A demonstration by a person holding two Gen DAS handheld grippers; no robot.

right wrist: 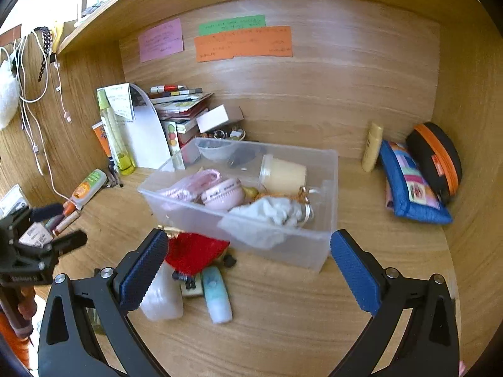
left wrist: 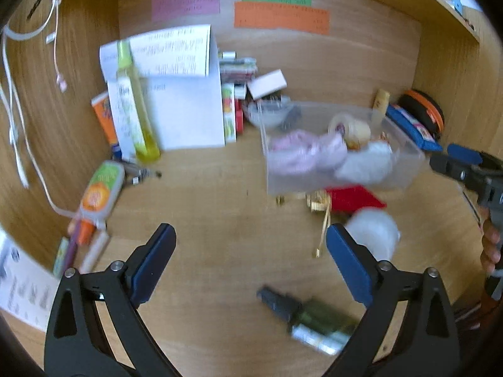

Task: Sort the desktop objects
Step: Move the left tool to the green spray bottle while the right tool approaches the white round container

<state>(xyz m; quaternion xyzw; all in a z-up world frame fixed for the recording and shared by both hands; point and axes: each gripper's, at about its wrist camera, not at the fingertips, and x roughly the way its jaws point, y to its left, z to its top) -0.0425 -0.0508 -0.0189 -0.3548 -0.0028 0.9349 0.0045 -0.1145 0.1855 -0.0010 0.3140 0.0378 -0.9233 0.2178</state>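
Both grippers stood over a wooden desk set in a wood-panelled alcove. The left gripper had its blue-padded jaws spread wide with nothing between them, only bare desktop. Just below its right finger lay a dark green spray bottle with a black cap, on its side and blurred. Beyond that finger's tip sat a white translucent lump, too blurred to identify, and further ahead a red cloth pouch. Ahead and to the right stood a clear plastic storage box, with pink and white soft items showing through its wall. Far ahead to the left, a tall yellow-green bottle stood against white papers.

The right gripper was likewise opened wide and held nothing. The clear box's near wall sat directly ahead, between and just beyond its fingertips. Inside were a round pink case, a cream-coloured cup lying on its side and a crumpled white cloth. The red pouch lay just beside the left finger, with a small pale blue tube close below it. Well off to the right, a blue zipped pouch leaned against a black case with an orange zip. The left gripper showed at the left edge, apart from the box.
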